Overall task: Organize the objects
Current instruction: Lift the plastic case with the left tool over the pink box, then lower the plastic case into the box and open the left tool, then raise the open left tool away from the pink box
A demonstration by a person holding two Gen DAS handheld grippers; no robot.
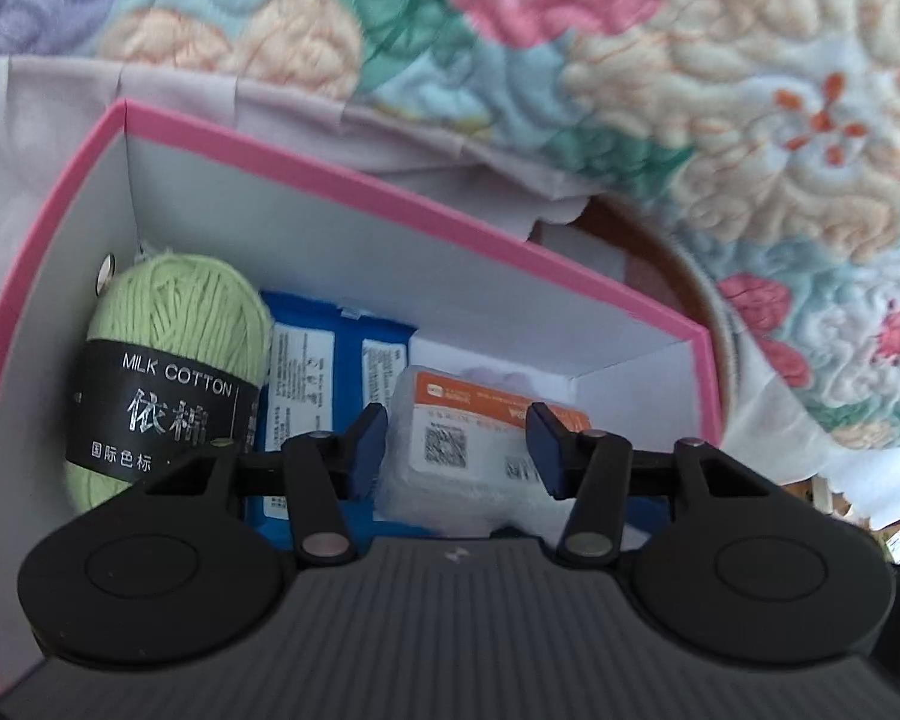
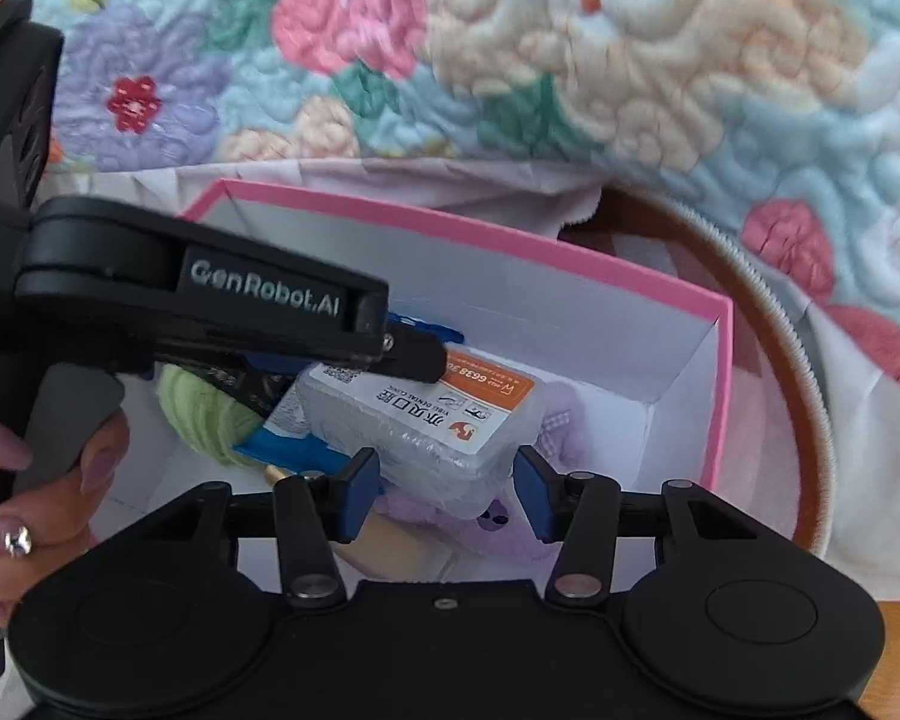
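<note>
A pink-rimmed white box (image 1: 390, 192) (image 2: 510, 240) holds a green yarn ball (image 1: 168, 348) (image 2: 204, 414) labelled MILK COTTON, blue wipe packets (image 1: 306, 372) (image 2: 294, 450), and a clear plastic case with an orange label (image 1: 468, 438) (image 2: 426, 420) lying on top. My left gripper (image 1: 457, 450) is open, its pads on either side of the case and not touching it. My right gripper (image 2: 447, 489) is open too, just in front of the case's near end. A purple soft item (image 2: 492, 522) lies under the case. The left gripper's body (image 2: 180, 294) crosses the right wrist view.
The box sits on a pale cloth (image 2: 840, 450) over a round brown table with a ridged rim (image 2: 804, 372). A floral quilt (image 1: 690, 90) (image 2: 570, 60) lies behind. A wooden piece (image 2: 390, 546) lies in the box near my right gripper.
</note>
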